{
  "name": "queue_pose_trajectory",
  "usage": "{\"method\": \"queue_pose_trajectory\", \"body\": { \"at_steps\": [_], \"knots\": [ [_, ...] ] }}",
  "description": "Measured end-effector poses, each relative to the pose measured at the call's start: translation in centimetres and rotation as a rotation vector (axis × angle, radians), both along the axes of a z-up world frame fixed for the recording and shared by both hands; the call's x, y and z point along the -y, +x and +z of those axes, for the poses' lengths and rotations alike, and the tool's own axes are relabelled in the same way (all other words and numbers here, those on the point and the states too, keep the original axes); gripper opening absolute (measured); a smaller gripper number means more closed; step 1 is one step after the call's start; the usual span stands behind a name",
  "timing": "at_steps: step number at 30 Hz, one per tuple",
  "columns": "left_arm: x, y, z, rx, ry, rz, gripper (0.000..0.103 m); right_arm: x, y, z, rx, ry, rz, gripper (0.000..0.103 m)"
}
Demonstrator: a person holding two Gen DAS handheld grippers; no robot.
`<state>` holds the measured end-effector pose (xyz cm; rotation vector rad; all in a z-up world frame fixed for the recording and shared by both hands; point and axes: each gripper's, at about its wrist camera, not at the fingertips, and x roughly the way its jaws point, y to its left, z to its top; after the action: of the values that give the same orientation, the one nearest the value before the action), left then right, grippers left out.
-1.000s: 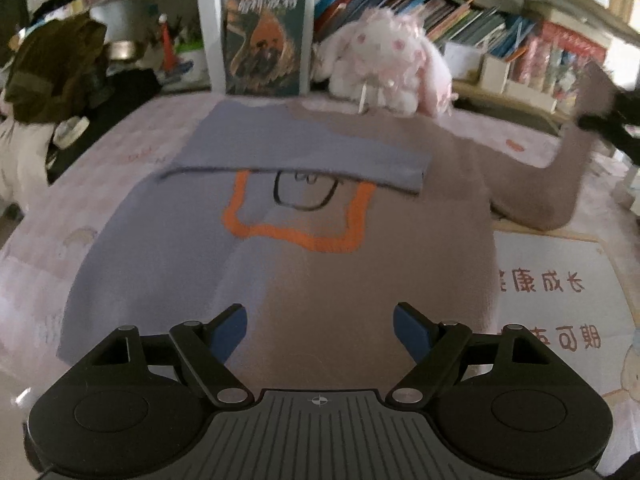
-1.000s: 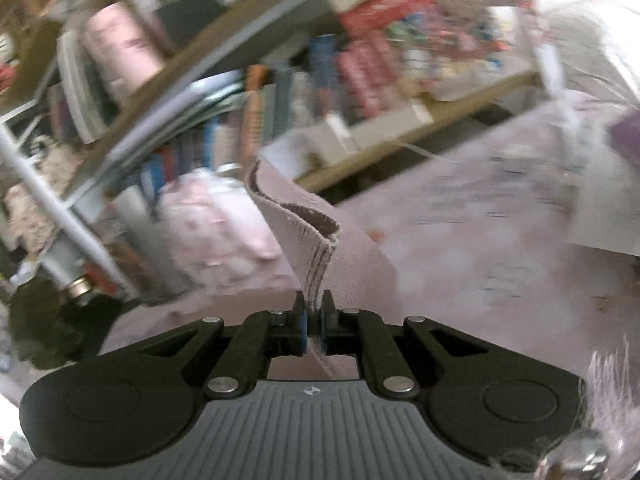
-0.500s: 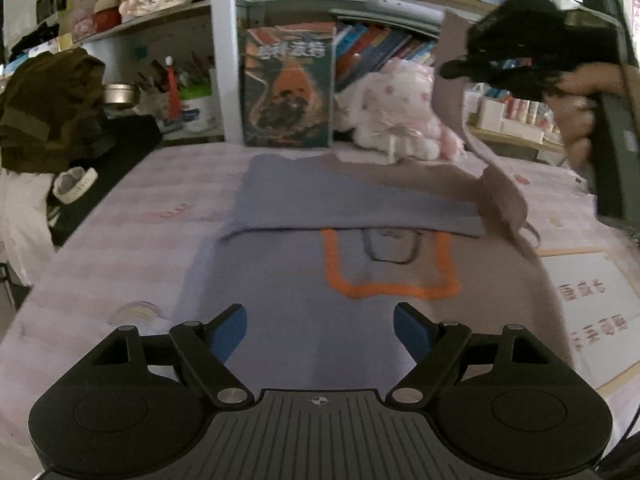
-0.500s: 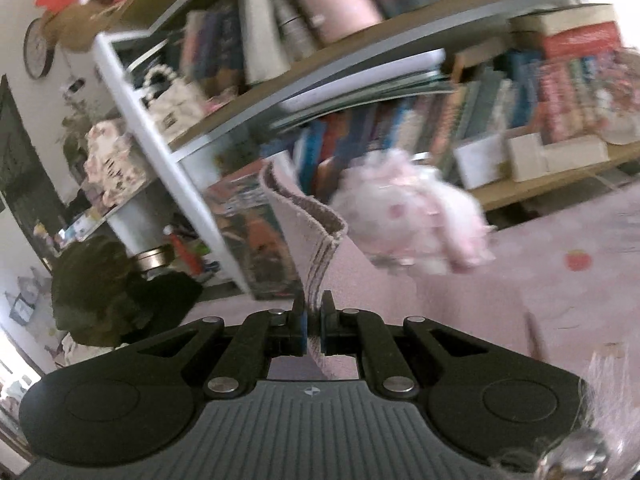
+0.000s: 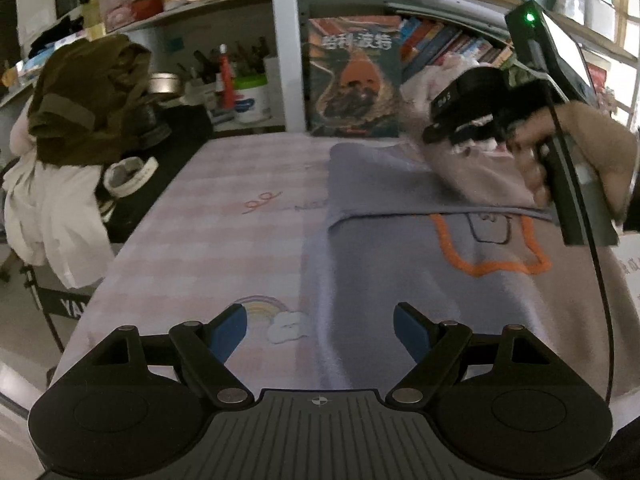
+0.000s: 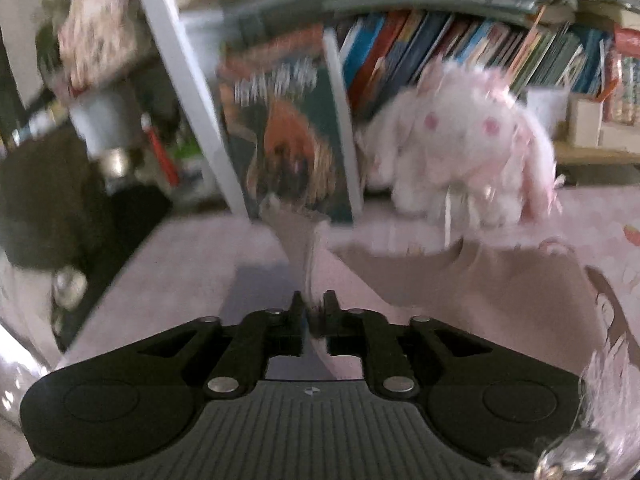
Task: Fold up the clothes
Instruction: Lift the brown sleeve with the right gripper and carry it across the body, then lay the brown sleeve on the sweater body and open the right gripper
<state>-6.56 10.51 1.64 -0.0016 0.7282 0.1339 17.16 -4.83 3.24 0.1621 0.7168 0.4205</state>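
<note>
A grey-lilac sweater [image 5: 460,280] with an orange outline print lies flat on the pink striped cover [image 5: 224,240], its left sleeve folded across the chest. My left gripper [image 5: 320,332] hovers open and empty over the sweater's near left edge. In the left wrist view a hand [image 5: 532,164] holds my right gripper [image 5: 444,132] low over the sweater's top, with the beige right sleeve [image 5: 480,172] draped beneath it. In the blurred right wrist view the right gripper [image 6: 313,304] has its jaws opening, a narrow gap showing, and the sleeve cuff [image 6: 300,248] still stands between them.
A plush rabbit [image 6: 460,140] and an upright book [image 5: 352,80] stand at the table's far edge under bookshelves. Dark olive and white clothes [image 5: 88,100] hang on a chair past the left edge. A printed white sheet [image 5: 632,264] lies at the right.
The right gripper has carried the sleeve from the far right leftward over the sweater and down, and its jaws have parted slightly. The left gripper has slid left toward the sweater's edge.
</note>
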Motion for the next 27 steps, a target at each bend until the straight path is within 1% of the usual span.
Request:
{"method": "queue_pose_trajectory", "body": {
  "at_steps": [1,3,6,8,11,15,19,23,26,27],
  "knots": [
    [-0.2,0.0,0.0,0.001,-0.006,0.003,0.083,-0.3,-0.3,-0.2,-0.011,0.005,0.018,0.041],
    [-0.5,0.0,-0.1,0.004,-0.021,0.004,0.083,-0.7,-1.0,-0.5,-0.025,0.014,0.058,0.043],
    [-0.5,0.1,-0.1,0.011,-0.042,-0.005,0.083,-1.0,-2.6,0.3,0.004,0.004,0.122,0.044],
    [-0.3,0.0,-0.2,0.018,-0.056,-0.016,0.083,-0.7,-3.8,0.9,0.028,-0.017,0.141,0.045],
    [0.1,0.2,-0.5,0.019,-0.08,-0.035,0.083,0.4,-5.5,1.4,0.035,-0.043,0.144,0.049],
    [0.9,0.6,-0.9,0.008,-0.127,-0.068,0.083,2.6,-8.5,1.0,0.03,-0.108,0.12,0.05],
    [2.2,1.0,-1.2,-0.01,-0.161,-0.099,0.083,5.4,-12.1,0.5,0.025,-0.169,0.063,0.057],
    [3.7,1.0,-1.3,-0.011,-0.193,-0.116,0.083,8.5,-15.5,-0.1,0.017,-0.217,-0.004,0.062],
    [5.6,0.7,-1.4,-0.024,-0.189,-0.146,0.083,10.9,-17.7,-0.5,0.009,-0.248,-0.046,0.065],
    [6.4,0.5,-1.4,-0.025,-0.18,-0.156,0.083,11.6,-18.4,-0.7,0.008,-0.256,-0.06,0.067]
  ]
}}
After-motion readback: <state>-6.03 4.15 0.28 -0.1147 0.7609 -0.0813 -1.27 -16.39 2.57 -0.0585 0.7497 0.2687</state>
